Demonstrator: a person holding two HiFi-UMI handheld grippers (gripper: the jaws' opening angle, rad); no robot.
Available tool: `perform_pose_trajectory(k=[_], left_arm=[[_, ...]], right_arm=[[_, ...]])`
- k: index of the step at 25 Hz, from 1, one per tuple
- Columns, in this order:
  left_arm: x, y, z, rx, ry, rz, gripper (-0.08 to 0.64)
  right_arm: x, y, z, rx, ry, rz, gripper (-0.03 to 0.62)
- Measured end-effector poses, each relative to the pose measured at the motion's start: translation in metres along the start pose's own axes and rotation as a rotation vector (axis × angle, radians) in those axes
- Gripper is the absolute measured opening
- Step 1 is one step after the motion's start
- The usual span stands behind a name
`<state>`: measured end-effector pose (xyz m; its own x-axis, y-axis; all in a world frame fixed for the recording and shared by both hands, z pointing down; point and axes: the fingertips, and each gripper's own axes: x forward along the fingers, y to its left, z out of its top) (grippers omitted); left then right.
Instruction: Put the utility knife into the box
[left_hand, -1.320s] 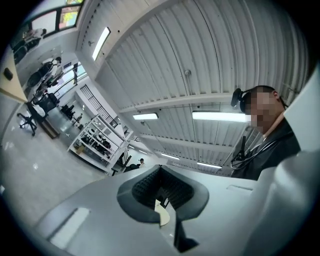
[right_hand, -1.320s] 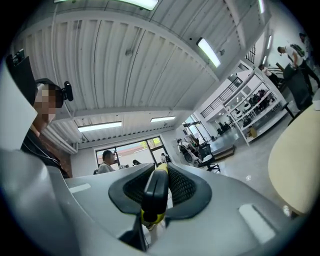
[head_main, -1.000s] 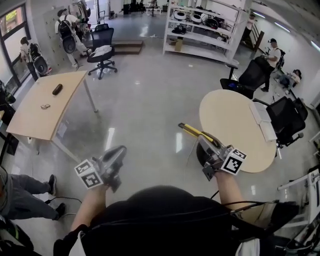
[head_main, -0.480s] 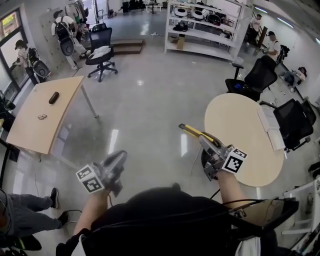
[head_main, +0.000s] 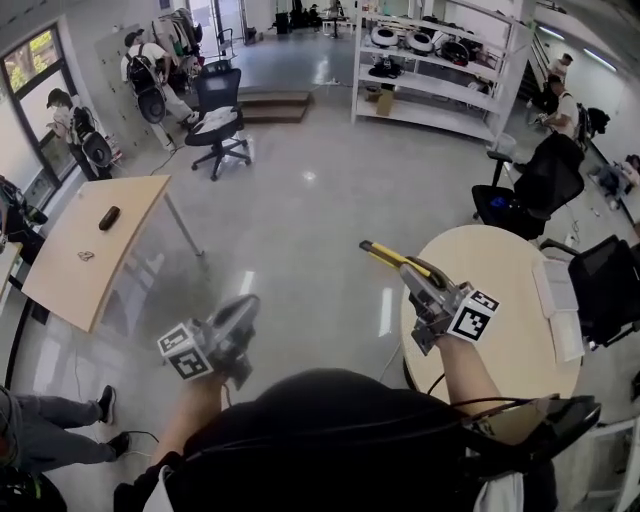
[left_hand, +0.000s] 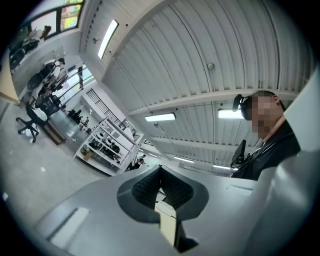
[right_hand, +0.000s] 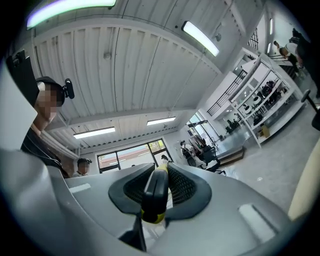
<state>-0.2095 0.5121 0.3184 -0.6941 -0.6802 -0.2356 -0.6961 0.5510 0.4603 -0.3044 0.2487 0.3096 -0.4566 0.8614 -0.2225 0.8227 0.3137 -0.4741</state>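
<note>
My right gripper (head_main: 413, 272) is shut on a yellow and black utility knife (head_main: 388, 257), whose long body sticks out ahead toward the upper left, over the floor beside the round table. In the right gripper view the knife (right_hand: 155, 192) sits clamped between the ribbed pads of that gripper (right_hand: 160, 167). The left gripper (head_main: 243, 306) hangs over bare floor at the lower left. Its jaws (left_hand: 160, 171) meet at the tips with nothing held. Both gripper views look up at the ceiling. No box shows in these views.
A round beige table (head_main: 500, 300) stands at the right, with a white keyboard (head_main: 558, 305) on its far side. A rectangular wooden table (head_main: 90, 250) stands at the left. Office chairs (head_main: 222, 120), shelving (head_main: 440, 60) and people ring the polished floor. Someone's legs (head_main: 40, 430) are at lower left.
The whole view has travelled across the room: the round table now lies closer beneath my right gripper, and the wooden table has slid left. Both grippers keep their pose, knife still gripped.
</note>
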Motion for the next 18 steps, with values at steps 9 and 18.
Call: perform_pose_trajectory(k=[9,18], left_arm=[[0.108,0.052,-0.020,-0.040,0.073,-0.044,0.000],[0.207,0.161,-0.016,-0.105,0.143,-0.219,0.000]], right_arm=[[-0.020,-0.103,0.035,0.032,-0.030,-0.083,0.092],[0.008,-0.191,0.064,-0.022,-0.085,-0.263,0.092]])
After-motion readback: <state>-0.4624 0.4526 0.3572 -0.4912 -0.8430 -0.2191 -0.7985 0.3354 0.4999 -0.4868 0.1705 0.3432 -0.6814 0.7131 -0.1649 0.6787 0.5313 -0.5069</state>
